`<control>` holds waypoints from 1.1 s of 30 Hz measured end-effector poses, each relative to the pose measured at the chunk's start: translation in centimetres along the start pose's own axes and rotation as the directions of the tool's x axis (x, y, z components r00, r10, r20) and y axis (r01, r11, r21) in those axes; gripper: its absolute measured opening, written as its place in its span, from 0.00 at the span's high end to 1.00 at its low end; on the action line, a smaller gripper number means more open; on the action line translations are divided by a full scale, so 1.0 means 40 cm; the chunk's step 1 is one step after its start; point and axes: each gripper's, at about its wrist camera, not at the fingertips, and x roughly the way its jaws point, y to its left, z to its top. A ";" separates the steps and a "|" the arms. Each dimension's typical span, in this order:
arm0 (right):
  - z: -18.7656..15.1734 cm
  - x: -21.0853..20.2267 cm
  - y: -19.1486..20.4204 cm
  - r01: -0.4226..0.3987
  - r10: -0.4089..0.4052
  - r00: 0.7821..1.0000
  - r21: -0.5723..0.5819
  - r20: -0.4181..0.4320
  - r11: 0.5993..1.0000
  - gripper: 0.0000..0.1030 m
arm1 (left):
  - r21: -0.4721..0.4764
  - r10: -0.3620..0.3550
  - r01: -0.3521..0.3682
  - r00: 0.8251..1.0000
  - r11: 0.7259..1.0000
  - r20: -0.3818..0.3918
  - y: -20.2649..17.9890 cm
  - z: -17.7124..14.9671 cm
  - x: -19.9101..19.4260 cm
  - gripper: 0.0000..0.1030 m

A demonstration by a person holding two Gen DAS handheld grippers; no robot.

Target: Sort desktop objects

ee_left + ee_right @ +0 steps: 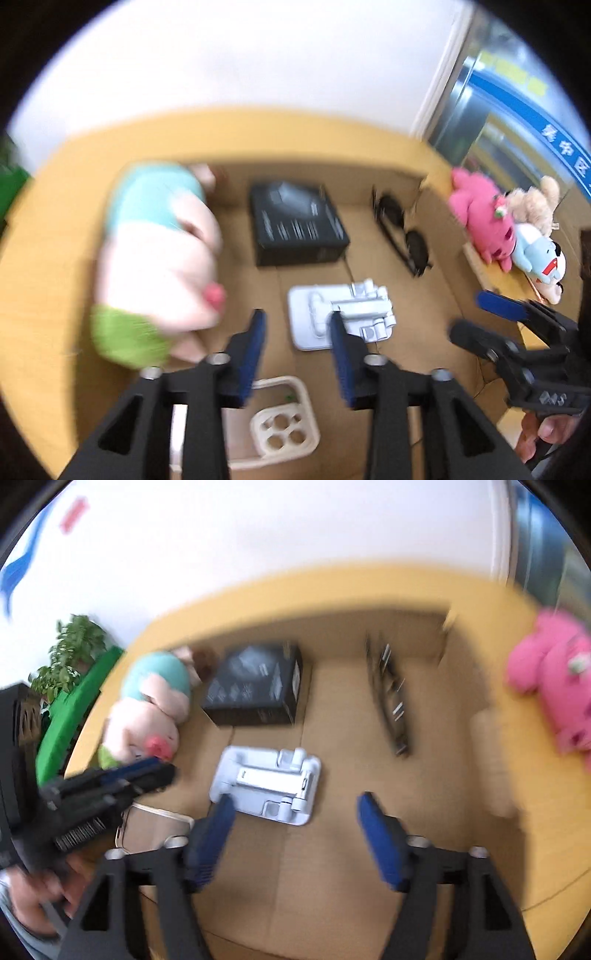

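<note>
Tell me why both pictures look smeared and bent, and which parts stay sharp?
Left wrist view: the pig plush is heavily motion-blurred, the white folding stand fairly crisp, edges bowed by the fisheye. Right wrist view: smear everywhere, worst on the pink plush; the black box is soft.

Bright, even daylight; both fisheye views motion-blurred, edges curved, corners black, white wall overexposed.
</note>
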 end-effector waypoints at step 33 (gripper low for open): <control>-0.347 -0.121 0.014 0.159 -0.086 0.878 -0.117 0.471 0.980 0.00 | -0.049 0.291 -0.296 0.873 0.954 0.390 -0.026 -0.326 -0.072 0.18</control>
